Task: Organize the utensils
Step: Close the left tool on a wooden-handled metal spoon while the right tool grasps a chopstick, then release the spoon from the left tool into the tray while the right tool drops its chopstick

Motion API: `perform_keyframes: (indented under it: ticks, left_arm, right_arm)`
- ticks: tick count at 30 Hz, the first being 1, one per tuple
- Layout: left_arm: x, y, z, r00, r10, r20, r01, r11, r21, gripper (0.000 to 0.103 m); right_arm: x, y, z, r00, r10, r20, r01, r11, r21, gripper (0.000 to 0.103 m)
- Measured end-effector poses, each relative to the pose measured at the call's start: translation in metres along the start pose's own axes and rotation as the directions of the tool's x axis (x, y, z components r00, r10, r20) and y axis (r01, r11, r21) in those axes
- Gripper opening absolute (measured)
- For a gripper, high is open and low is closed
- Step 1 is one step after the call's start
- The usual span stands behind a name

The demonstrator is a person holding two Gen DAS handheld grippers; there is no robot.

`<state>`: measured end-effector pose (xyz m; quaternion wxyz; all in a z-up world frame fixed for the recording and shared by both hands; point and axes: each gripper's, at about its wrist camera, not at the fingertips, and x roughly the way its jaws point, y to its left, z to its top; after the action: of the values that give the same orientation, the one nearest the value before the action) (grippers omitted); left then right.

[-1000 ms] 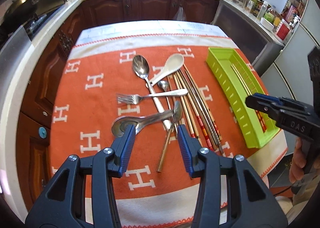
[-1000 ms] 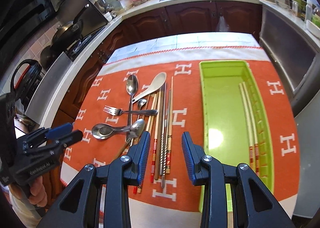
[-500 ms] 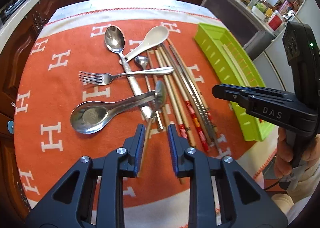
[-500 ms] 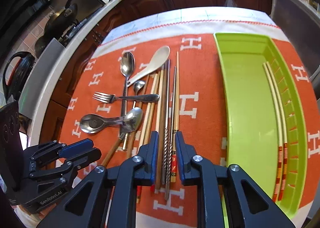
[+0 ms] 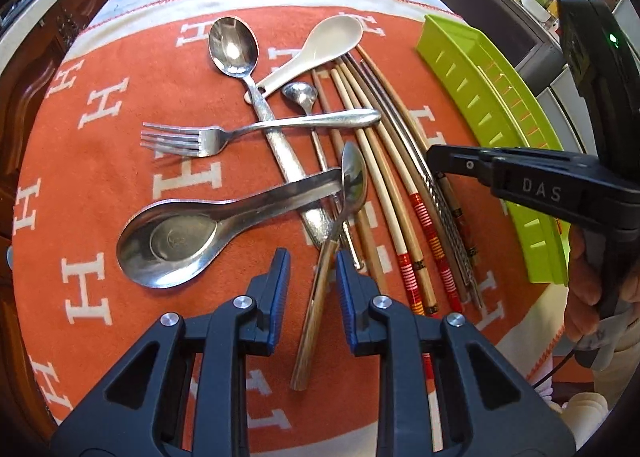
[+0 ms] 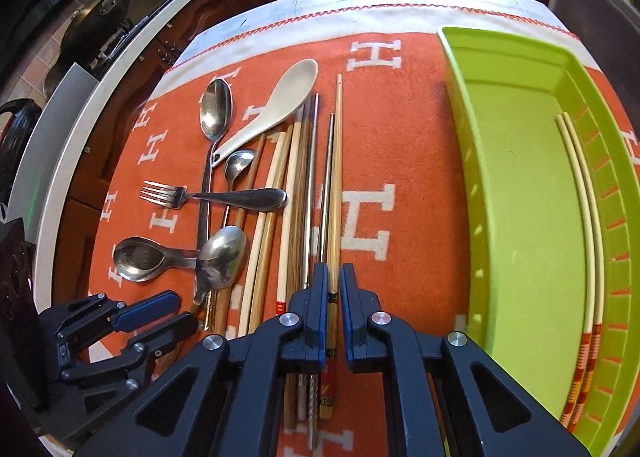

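Right gripper (image 6: 334,285), lower centre of the right wrist view: pads pinched shut on the pale bamboo chopstick (image 6: 338,177), low on its shaft, the rest running up the frame over the orange cloth (image 6: 400,137). Hard to say whether the steel chopstick (image 6: 329,177) just left of it is caught in the pinch too; hidden behind the left pad.

Left gripper (image 5: 312,269), lower centre of the left wrist view: fingers parted, astride the handle of the wooden-handled spoon (image 5: 310,329), close to it on the right side, a clear gap on the left. No squeeze yet.

Green tray (image 6: 520,177) at the right of the right wrist view, one pair of chopsticks (image 6: 580,197) already along its right wall. Remaining utensils heaped at centre left.

Risks from here, judged only:
- Thin grip far from the middle of a long stick: likely to pivot and droop on lifting, then clip the tray wall.
- If two sticks pinched together, could scissor apart and drop one.
- Spoon bowl lies over the handle of the flat steel spoon (image 5: 172,237): lifting may drag or flip that one.
- Both grippers near each other: collision possible if raised carelessly.
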<state>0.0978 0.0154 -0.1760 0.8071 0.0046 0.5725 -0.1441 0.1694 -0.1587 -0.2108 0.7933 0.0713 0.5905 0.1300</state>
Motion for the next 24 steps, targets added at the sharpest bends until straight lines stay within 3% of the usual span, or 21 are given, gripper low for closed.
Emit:
perform_keyframes:
  ticks: [11,14,17,24]
  left_arm:
    - [0.005,-0.01,0.004,0.998,0.062,0.012,-0.062,0.998,0.014,0.02]
    - [0.005,-0.014,0.002,0.997,0.072,0.003,-0.072,0.997,0.02,0.008]
    - [0.004,-0.017,-0.002,0.997,0.083,0.008,-0.083,0.996,0.021,0.005]
    - [-0.011,-0.009,-0.019,0.999,0.038,0.024,-0.037,0.999,-0.039,0.005]
  right_arm:
    - [0.007,0.015,0.007,0.996,-0.089,0.018,0.09,0.993,-0.072,0.007]
    - [0.006,0.016,0.008,0.995,-0.093,0.024,0.094,0.992,-0.079,0.007]
    - [0.006,0.017,0.006,0.995,-0.097,0.034,0.1,0.99,-0.098,0.008]
    - [-0.004,-0.001,-0.007,1.0,0.002,0.014,-0.002,1.0,0.012,0.006]
